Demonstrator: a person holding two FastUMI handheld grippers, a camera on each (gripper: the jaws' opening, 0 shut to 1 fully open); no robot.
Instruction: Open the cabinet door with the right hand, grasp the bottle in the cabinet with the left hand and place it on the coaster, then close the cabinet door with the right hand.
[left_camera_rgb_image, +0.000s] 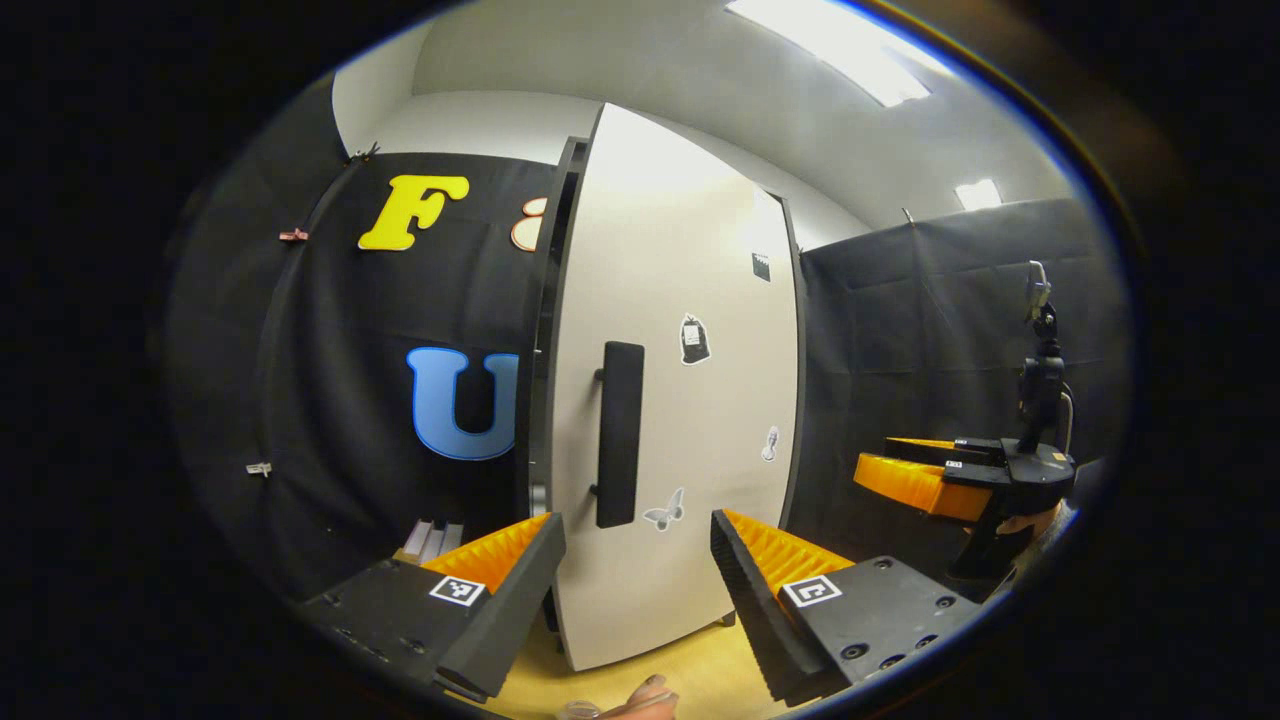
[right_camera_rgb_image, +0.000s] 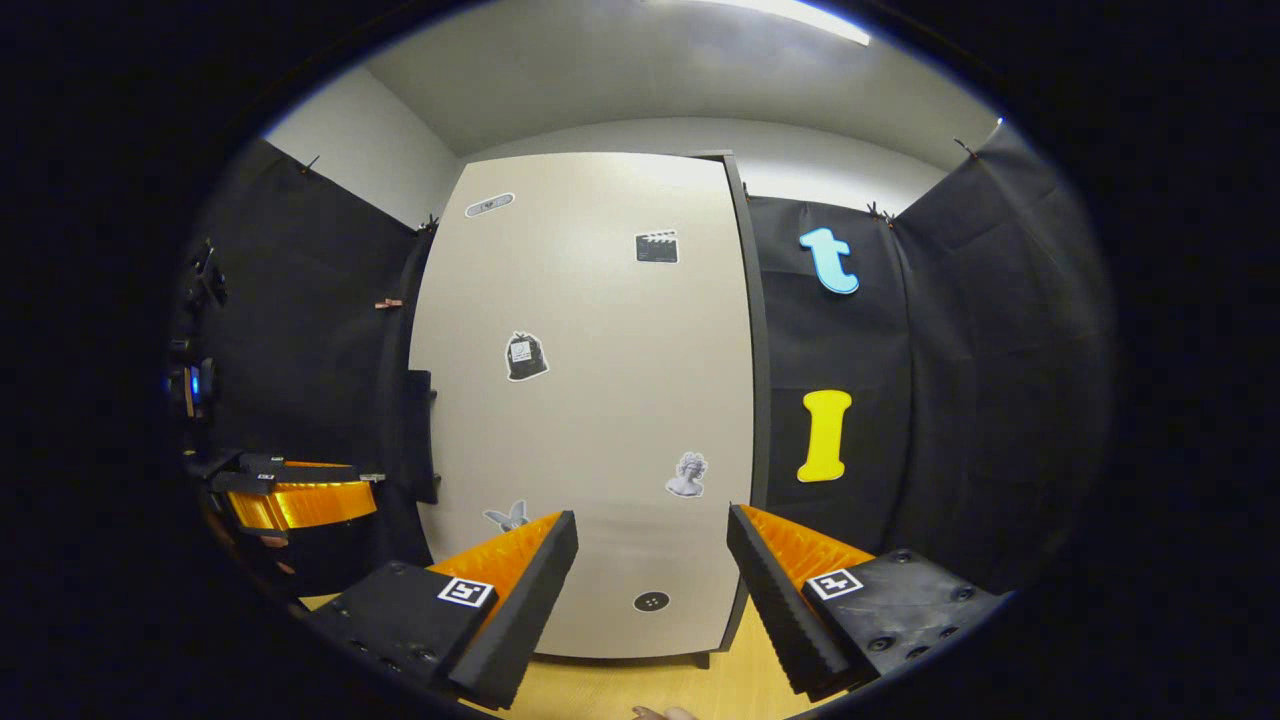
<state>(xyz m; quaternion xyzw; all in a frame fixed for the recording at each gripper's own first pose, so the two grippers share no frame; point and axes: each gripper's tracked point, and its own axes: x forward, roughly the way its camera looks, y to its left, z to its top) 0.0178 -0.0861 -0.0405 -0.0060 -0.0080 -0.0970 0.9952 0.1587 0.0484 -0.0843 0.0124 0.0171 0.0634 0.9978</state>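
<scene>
Both grippers (left_camera_rgb_image: 638, 570) (right_camera_rgb_image: 652, 570) empty, fingers apart

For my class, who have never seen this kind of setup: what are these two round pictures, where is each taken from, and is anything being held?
A person holds a two-finger gripper in each hand; a camera rides on each and looks along its fingers. In the left gripper view, the left gripper is open and empty, facing the closed cabinet door and its dark handle; the other gripper shows far off at the right. In the right gripper view, the right gripper is also open and empty, before the same door. A wooden table lies below. Nothing is held.
</scene>
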